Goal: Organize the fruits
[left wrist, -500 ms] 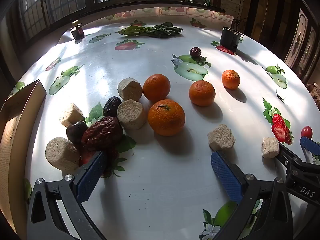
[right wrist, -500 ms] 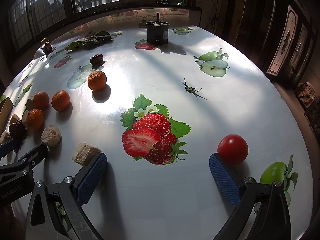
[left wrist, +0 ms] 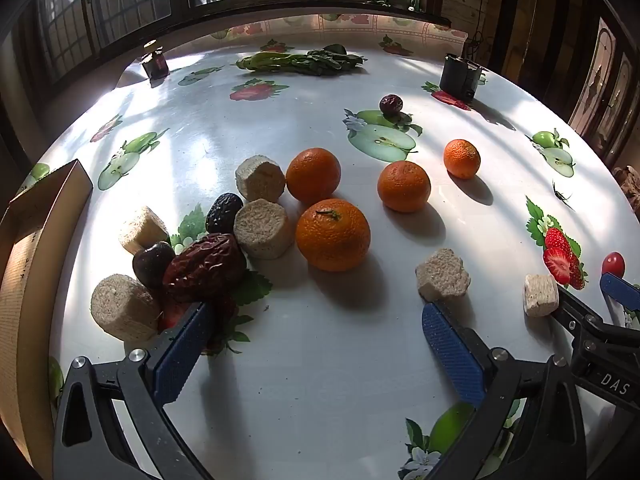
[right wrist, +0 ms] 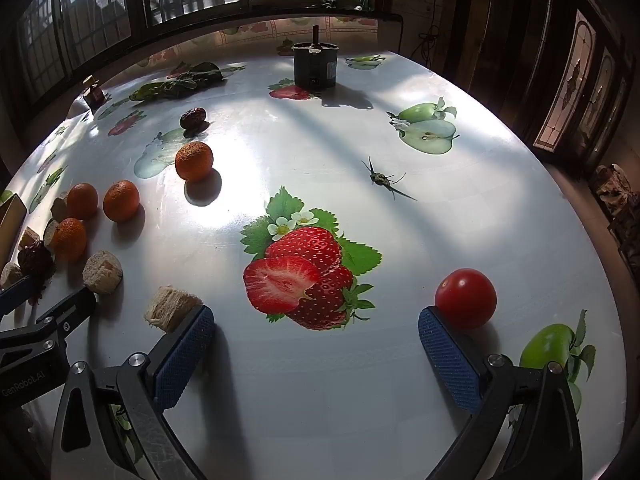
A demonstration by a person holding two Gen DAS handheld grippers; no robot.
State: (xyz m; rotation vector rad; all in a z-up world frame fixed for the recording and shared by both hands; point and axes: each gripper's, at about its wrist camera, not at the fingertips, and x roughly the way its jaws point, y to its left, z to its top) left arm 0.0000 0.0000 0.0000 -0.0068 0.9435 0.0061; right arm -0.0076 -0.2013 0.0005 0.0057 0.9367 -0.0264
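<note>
In the left wrist view several oranges lie mid-table, the nearest orange [left wrist: 333,234] just beyond my open, empty left gripper [left wrist: 316,340]. Red dates [left wrist: 206,266] and beige cut chunks [left wrist: 262,228] cluster at the left; one beige chunk [left wrist: 442,276] lies by the right fingertip. In the right wrist view my right gripper [right wrist: 316,340] is open and empty, with a cherry tomato [right wrist: 466,298] touching its right fingertip and a beige chunk [right wrist: 172,308] at its left fingertip. One orange [right wrist: 194,161] and a lone date [right wrist: 193,118] lie farther back.
A cardboard box [left wrist: 24,264] stands at the table's left edge. Leafy greens [left wrist: 300,62], a small jar [left wrist: 154,64] and a black canister [right wrist: 315,66] stand at the back. A dried stem or insect [right wrist: 382,178] lies on the fruit-print tablecloth [right wrist: 320,152].
</note>
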